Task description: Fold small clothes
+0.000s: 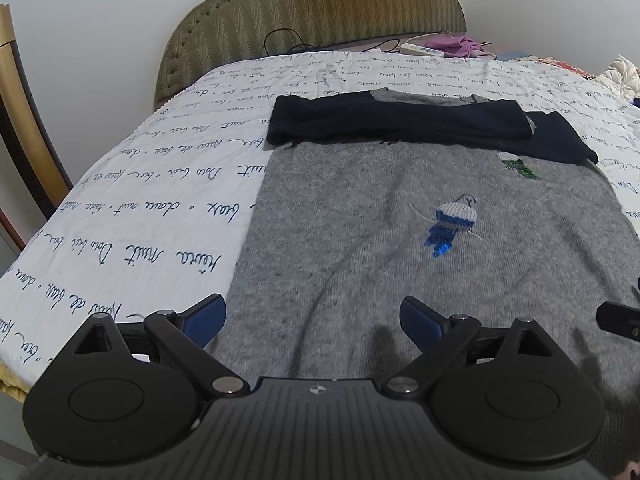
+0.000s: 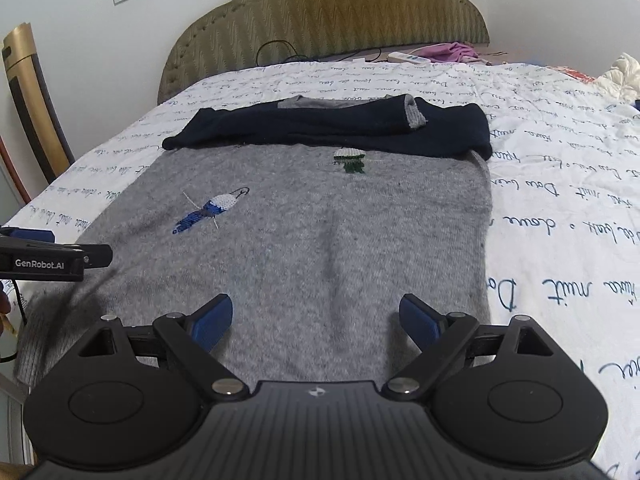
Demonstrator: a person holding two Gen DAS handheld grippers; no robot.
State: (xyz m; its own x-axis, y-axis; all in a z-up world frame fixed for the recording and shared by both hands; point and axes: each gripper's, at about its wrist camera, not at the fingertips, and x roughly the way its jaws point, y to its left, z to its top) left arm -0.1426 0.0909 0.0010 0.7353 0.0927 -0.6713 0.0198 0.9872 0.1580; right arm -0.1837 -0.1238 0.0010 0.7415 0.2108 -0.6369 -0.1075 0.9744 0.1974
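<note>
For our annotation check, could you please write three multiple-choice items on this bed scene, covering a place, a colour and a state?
1. Where do the dark sleeves lie?
A. across the grey sweater's far end
B. on the headboard
C. beside the wall sockets

2. What colour is the nearer embroidered bird's tail?
A. red
B. blue
C. yellow

3. How does the right gripper stand?
A. shut on the sweater
B. shut on nothing
C. open

Answers: 1 A, they are folded across it towards the headboard; 2 B, blue stitching shows; 3 C, its fingers are spread wide with nothing gripped.

Grey sweater [image 2: 300, 248] with navy sleeves [image 2: 328, 128]
A blue-and-white bird [image 1: 454, 220] is stitched mid-frame; the white bedsheet [image 1: 132, 208] bears dark script; the headboard [image 2: 320, 12] is olive zigzag.
</note>
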